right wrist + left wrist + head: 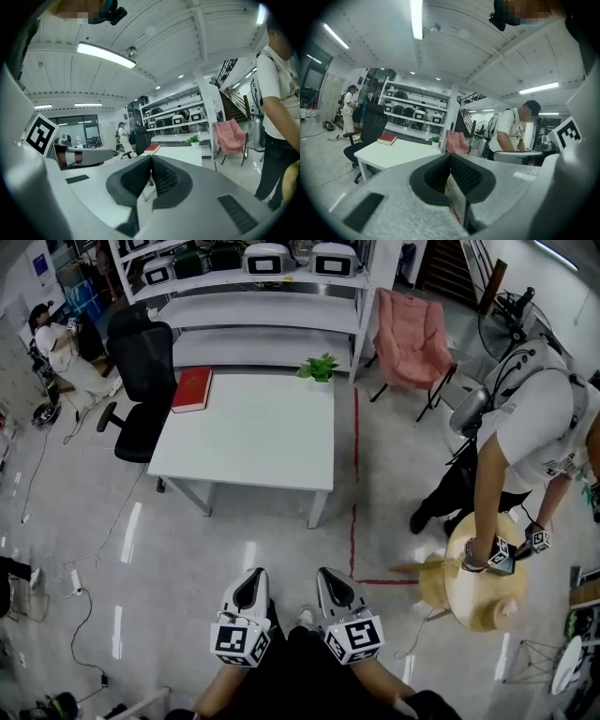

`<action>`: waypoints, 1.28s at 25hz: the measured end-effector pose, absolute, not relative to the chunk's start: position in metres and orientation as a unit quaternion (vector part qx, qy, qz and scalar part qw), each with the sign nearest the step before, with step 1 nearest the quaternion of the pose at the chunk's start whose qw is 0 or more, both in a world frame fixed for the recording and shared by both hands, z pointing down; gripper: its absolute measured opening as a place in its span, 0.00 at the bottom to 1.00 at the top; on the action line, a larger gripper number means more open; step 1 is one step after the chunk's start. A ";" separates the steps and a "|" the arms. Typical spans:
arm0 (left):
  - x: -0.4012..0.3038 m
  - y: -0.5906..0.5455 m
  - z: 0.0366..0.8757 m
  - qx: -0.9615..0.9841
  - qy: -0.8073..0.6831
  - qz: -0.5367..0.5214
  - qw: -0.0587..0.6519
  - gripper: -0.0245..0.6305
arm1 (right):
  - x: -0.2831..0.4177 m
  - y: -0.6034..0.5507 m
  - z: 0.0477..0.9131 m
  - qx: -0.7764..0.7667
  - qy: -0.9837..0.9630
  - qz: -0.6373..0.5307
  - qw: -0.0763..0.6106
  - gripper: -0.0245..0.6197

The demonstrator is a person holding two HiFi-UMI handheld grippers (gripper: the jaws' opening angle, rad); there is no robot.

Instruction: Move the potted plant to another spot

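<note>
Left hand-held gripper (250, 579) and right hand-held gripper (332, 579) are held low and close to the person's body, side by side above the floor (234, 540), well apart from the white desk (253, 442). On each of them the two jaws are pressed together at the tips and nothing is between them; the left gripper view and the right gripper view show this clearly. The potted plant (320, 367) stands upright at the far right corner of the desk, near the white shelf (262, 313) behind it. A red book (192, 388) lies at the far left corner of the same desk, and a black office chair (141, 381) is just beside that side. A pink chair (410, 338) stands to the right of the shelf. A red tape line (354, 493) runs on the floor beside the desk. At the right another person (525, 427) bends over a round wooden table (480, 592).
</note>
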State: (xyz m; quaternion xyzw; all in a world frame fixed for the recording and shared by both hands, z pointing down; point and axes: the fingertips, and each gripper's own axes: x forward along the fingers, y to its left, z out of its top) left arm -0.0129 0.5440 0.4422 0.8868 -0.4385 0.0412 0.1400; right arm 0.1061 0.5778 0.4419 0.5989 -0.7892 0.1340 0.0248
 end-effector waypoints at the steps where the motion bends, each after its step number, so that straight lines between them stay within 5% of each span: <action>1: -0.012 0.539 0.445 0.886 -0.439 0.042 0.141 0.06 | 0.107 0.573 0.445 0.597 -0.790 0.136 0.026 0.05; 32: -0.047 0.181 0.436 0.935 -0.323 0.044 0.142 0.06 | 0.050 0.235 0.430 0.663 -0.739 0.119 0.017 0.05</action>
